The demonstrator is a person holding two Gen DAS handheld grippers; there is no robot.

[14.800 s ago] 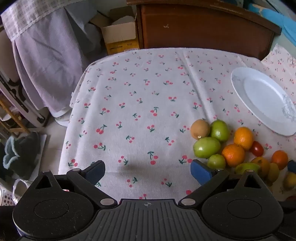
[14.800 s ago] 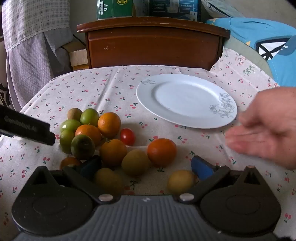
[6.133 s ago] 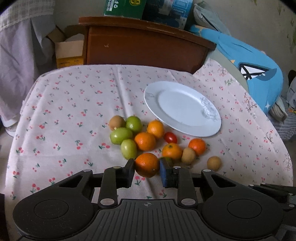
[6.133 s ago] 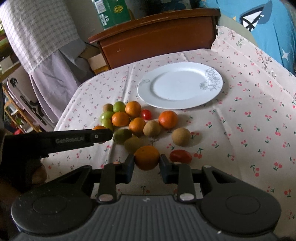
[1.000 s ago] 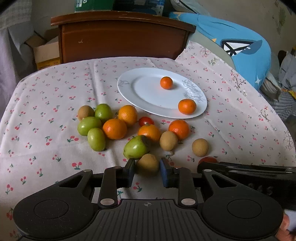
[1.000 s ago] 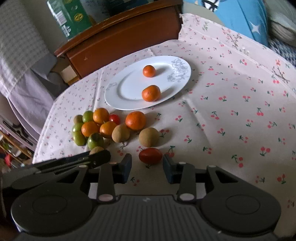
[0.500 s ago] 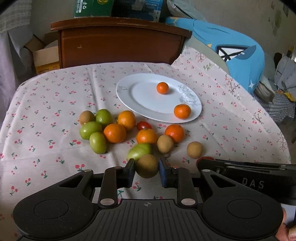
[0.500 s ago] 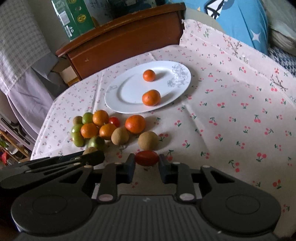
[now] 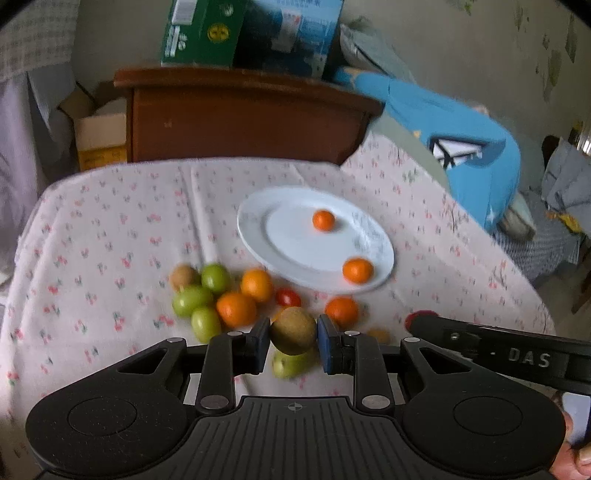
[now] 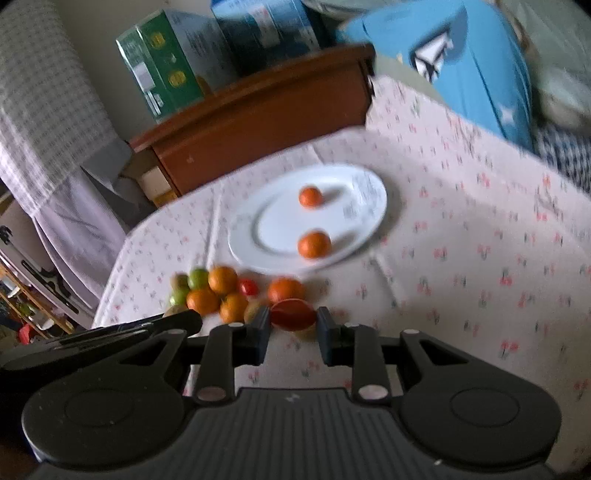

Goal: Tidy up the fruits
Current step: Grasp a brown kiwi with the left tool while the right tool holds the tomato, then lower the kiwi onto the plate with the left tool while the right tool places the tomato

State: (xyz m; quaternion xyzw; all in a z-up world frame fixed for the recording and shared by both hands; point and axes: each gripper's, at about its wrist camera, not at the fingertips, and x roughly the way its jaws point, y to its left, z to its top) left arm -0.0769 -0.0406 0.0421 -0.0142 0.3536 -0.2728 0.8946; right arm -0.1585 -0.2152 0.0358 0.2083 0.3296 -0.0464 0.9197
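My left gripper (image 9: pixel 293 339) is shut on a brown kiwi (image 9: pixel 293 330), held clear above the cherry-print tablecloth (image 9: pixel 103 236). My right gripper (image 10: pixel 293 322) is shut on a red tomato (image 10: pixel 293 314), also raised off the cloth. The white plate (image 9: pixel 295 243) lies beyond both and carries two small oranges (image 9: pixel 357 270). A cluster of green fruits (image 9: pixel 190 300), oranges (image 9: pixel 236 309), a kiwi and a small tomato (image 9: pixel 288 296) lies left of the plate. A green fruit (image 9: pixel 291 363) sits just under my left fingers. The right gripper's finger (image 9: pixel 498 352) crosses the left wrist view.
A dark wooden cabinet (image 9: pixel 243 118) stands behind the table with green and blue boxes (image 9: pixel 201 33) on top. A blue garment (image 9: pixel 454 136) lies at the right. A cardboard box (image 9: pixel 99 140) and hanging cloth are at the left. The table's edges fall away left and right.
Both grippers have risen from the cloth, the left carrying the kiwi and the right the tomato. The right jaws closed onto the tomato within the last second.
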